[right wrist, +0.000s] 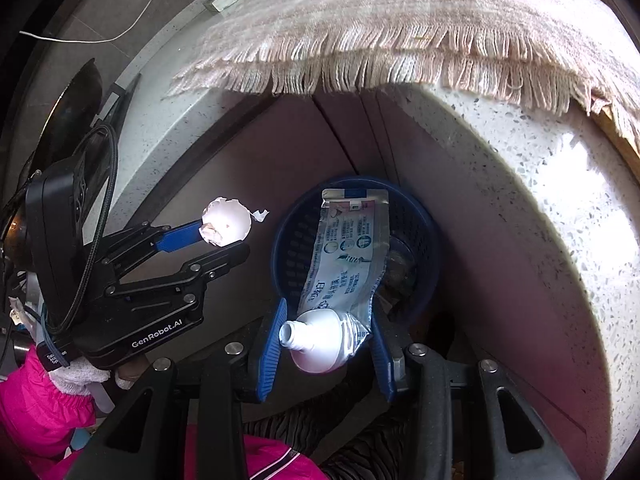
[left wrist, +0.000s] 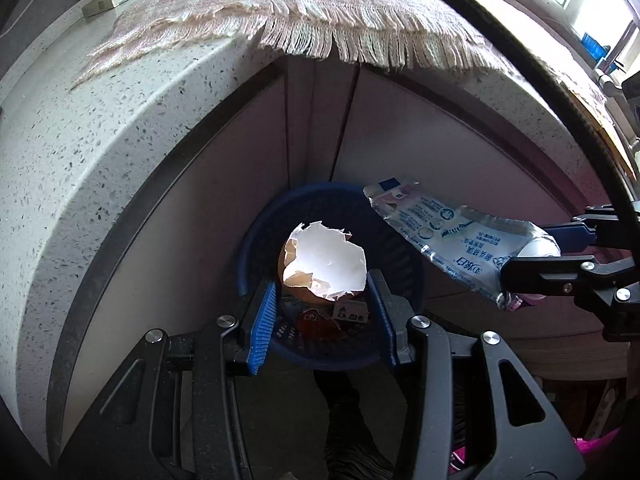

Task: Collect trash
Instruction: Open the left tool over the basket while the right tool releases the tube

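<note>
While the left gripper [left wrist: 322,296] is pinching an eggshell [left wrist: 324,260] above the blue basket [left wrist: 404,236], the right gripper [right wrist: 326,336] is clamping a toothpaste tube [right wrist: 344,264] between its pads.

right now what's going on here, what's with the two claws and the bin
A person is collecting trash with a claw in each hand. The left claw grips a broken eggshell and the right claw grips a flattened toothpaste tube by its cap end. Both are held above a blue basket on the floor below the counter, which already has some wrappers in it. Neither piece has been dropped in yet.
</note>
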`<state>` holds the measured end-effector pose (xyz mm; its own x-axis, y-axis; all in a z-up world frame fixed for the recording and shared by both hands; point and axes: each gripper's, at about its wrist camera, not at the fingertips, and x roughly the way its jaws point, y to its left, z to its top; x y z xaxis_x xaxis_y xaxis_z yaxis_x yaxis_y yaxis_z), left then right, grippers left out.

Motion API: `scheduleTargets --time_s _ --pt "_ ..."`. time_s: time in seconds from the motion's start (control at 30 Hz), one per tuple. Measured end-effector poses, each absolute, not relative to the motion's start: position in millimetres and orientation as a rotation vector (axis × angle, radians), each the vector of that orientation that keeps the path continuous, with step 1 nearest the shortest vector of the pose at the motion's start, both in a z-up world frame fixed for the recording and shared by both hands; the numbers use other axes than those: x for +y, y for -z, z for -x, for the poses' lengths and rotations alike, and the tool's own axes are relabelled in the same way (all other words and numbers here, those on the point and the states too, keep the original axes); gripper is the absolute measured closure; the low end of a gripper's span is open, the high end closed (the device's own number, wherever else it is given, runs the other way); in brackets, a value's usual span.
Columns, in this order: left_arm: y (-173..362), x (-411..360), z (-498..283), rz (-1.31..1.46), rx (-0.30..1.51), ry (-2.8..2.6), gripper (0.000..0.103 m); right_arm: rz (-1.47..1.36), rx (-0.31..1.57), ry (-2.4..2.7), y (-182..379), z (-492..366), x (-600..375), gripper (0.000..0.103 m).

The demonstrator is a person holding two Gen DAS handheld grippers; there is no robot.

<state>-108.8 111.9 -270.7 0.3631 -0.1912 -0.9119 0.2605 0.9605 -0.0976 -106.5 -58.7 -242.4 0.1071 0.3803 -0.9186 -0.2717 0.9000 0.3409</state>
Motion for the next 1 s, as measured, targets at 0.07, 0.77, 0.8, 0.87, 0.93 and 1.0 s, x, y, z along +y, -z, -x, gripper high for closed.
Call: scheduleTargets --time_s 0.07,0.77,0.8,0.87,0.93,1.0 --pt "277.5 110.0 103.1 -0.074 1.176 0.287 0.059 -0.087 1.390 -0.479 247.8 105.2 -57.1 0.062" --pt "286.9 104.7 96.6 -0.119 1.157 0.263 0.037 -0.054 1.377 -0.421 256.2 82.0 -41.0 0.050" --pt "287.0 104.9 96.3 -0.121 1.159 0.263 0.037 -0.054 1.374 -0.422 255.0 82.1 -41.5 0.050" --pt "285.4 104.4 93.9 -0.122 1.161 0.262 0.037 -0.058 1.369 -0.423 252.9 81.1 -42.2 0.049" --pt "283.7 106.2 92.0 -0.119 1.160 0.262 0.037 -0.059 1.365 -0.424 250.2 79.1 -41.8 0.049" --pt "278.7 109.3 89.3 -0.119 1.156 0.261 0.037 -0.062 1.360 -0.425 247.2 77.6 -42.0 0.048"
